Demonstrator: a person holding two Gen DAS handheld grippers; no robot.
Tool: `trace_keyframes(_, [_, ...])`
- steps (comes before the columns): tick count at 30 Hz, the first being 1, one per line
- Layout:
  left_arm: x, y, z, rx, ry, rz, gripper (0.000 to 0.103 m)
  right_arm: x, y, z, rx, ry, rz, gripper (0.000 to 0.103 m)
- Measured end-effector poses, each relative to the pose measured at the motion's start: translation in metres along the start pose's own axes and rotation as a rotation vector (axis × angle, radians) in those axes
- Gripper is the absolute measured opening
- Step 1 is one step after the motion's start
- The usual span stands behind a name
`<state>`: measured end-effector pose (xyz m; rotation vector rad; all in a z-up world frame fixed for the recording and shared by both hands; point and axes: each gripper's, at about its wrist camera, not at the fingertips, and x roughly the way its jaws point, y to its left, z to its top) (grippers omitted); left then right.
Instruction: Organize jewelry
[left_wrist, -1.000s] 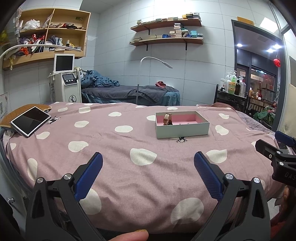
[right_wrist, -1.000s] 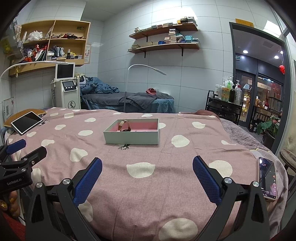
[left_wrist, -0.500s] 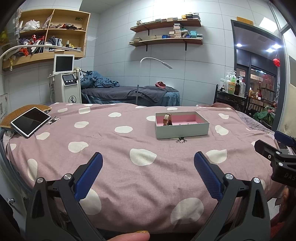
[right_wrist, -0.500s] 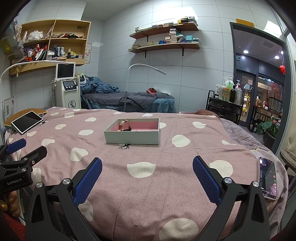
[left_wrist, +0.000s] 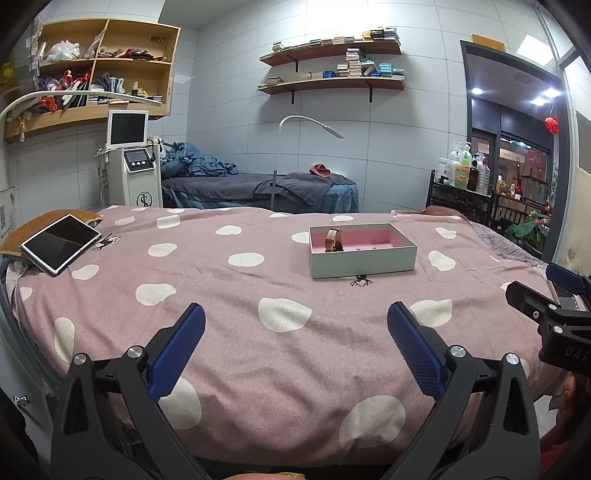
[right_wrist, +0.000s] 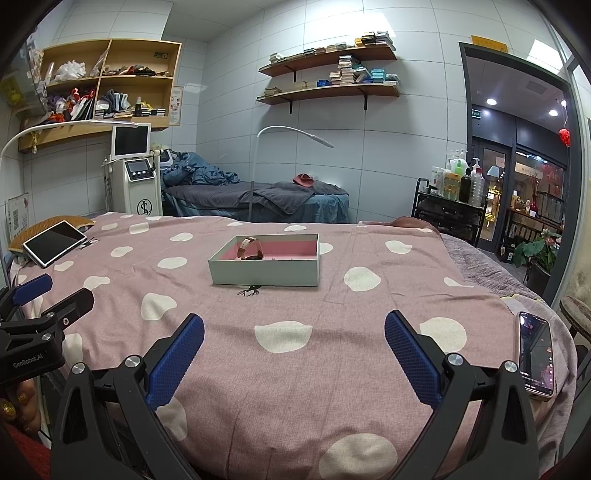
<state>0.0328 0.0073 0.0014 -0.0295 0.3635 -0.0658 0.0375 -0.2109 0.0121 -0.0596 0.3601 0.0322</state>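
A pale grey box with a pink lining (left_wrist: 364, 260) (right_wrist: 264, 271) sits in the middle of the pink spotted bed cover. A brown-strapped watch (left_wrist: 332, 239) (right_wrist: 250, 248) stands inside it at the left end, with small items beside it too small to tell. A small dark piece shaped like a deer (left_wrist: 361, 281) (right_wrist: 249, 291) lies on the cover just in front of the box. My left gripper (left_wrist: 295, 347) is open and empty, well short of the box. My right gripper (right_wrist: 294, 349) is open and empty, also short of it.
A tablet (left_wrist: 61, 243) (right_wrist: 54, 242) lies at the bed's far left on a woven mat. A phone (right_wrist: 536, 358) lies at the right edge. Each gripper shows in the other's view: right (left_wrist: 554, 306), left (right_wrist: 40, 314). A massage bed and shelves stand behind.
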Motion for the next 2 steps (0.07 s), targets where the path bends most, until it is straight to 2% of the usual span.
trace_keyframes(2, [0.0003,-0.0001,0.0001,0.000,0.001,-0.003,0.097,0.0007,0.0003,-0.0001,-0.001,0.001,-0.001,0.096])
